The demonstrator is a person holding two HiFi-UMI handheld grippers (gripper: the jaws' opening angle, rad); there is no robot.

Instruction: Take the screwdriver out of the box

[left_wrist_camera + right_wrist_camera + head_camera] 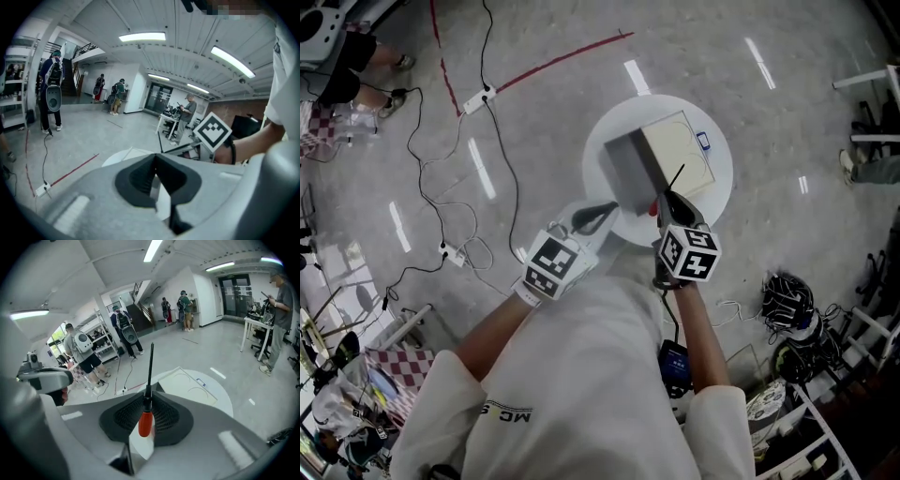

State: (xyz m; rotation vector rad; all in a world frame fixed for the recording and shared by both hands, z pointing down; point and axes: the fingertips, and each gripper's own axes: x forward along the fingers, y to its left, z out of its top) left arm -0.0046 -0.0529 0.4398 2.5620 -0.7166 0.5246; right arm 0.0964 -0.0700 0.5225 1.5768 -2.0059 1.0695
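The left gripper (155,155) has its jaws clenched. The two black pads (140,180) meet at their tips and grasp nothing. Only a narrow slit widens behind the tips, and the white of the round table (123,157) shows through it. The table lies ahead of these jaws and below them. In the head view the closed tips hang over the table's near left rim, close to the grey side of the box (626,173) but apart from it.

The right gripper (147,398) is closed on the screwdriver (146,422). Its jaws stand partly apart, and the ribbed pads press from both sides on the dark neck where the shaft joins the handle. The red handle (146,423) hangs back behind the pinch point, in the gap between the jaws. The thin dark shaft (150,366) runs straight out ahead of the tips and upward, almost upright in this gripper's view. It touches nothing along its length.

The box, with its pale top face, sits on the table beyond and below these jaws, a little to their right. The screwdriver is clear of the box and is carried only by the right gripper. In the head view the shaft slants up over the box's near right corner, just ahead of the right jaws.
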